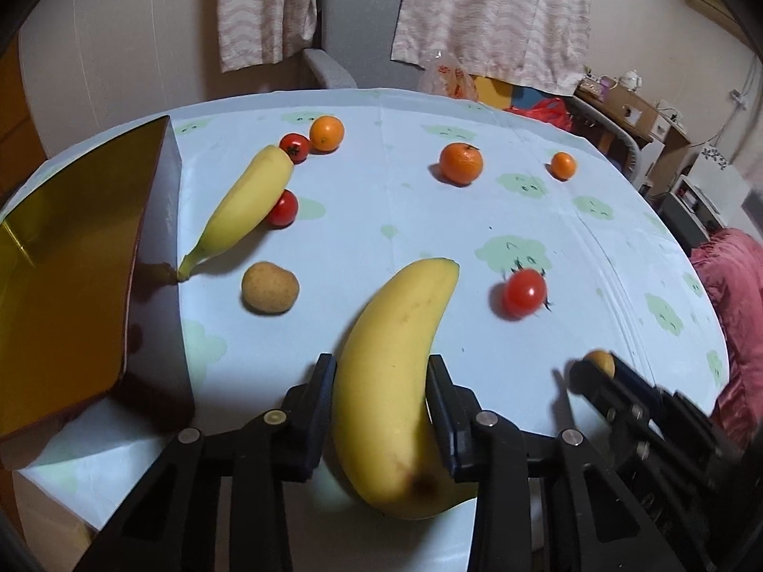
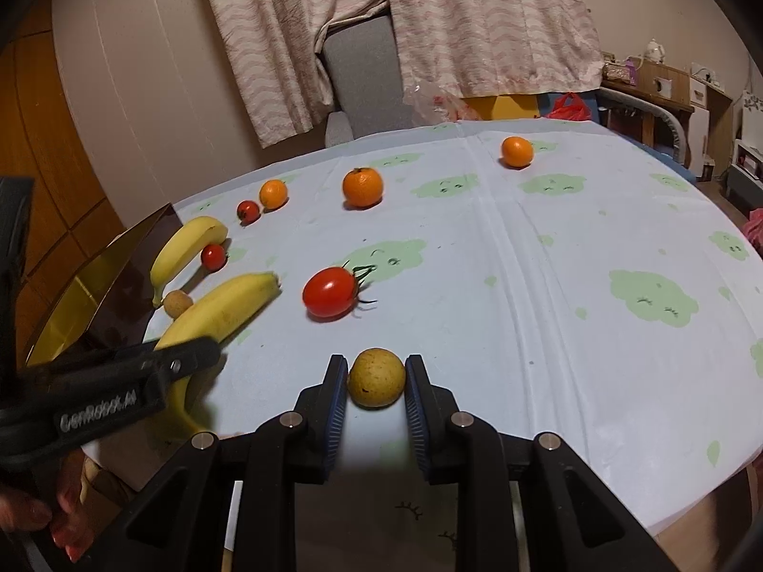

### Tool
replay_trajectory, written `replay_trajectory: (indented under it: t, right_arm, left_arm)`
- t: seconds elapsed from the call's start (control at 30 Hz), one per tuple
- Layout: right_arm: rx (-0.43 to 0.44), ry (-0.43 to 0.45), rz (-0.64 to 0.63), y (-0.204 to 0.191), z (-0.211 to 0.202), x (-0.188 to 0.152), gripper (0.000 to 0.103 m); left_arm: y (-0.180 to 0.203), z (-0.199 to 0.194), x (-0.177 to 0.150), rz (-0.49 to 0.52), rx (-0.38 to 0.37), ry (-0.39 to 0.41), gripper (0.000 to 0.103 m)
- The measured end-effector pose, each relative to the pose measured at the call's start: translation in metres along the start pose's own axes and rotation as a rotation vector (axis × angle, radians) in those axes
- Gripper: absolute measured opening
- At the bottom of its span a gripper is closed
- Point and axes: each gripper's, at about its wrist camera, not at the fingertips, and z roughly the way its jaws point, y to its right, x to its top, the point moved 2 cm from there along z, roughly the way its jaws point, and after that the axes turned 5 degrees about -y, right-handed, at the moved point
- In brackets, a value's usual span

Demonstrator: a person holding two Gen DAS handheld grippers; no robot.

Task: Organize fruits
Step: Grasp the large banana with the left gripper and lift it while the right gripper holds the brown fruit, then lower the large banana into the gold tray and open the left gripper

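The left hand-held gripper (image 1: 380, 398) clamps a banana (image 1: 391, 381) low over the table (image 1: 477, 219), the right hand-held gripper (image 2: 376, 393) pinches a small round fruit (image 2: 376, 377), which may squirt loose.

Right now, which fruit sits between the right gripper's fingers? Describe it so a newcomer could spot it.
Start at the table with its pale blue cloth and go to its near edge, where the right gripper reaches in. Between its fingers sits a small round fruit. It is dull yellow-brown and speckled, unlike the glossy red tomato just beyond it.
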Motion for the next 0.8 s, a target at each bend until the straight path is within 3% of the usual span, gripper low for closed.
replay_trajectory:
  t: [0.4, 0.8]
  right_arm:
    - [-0.019, 0.025, -0.011, -0.001, -0.009, 0.004, 0.025]
    - [0.011, 0.062, -0.055, -0.026, -0.029, 0.014, 0.025]
  left_arm:
    - [-0.016, -0.019, -0.015, -0.047, -0.081, 0.036, 0.038]
    - [-0.042, -0.072, -0.011, -0.072, -0.108, 0.176, 0.038]
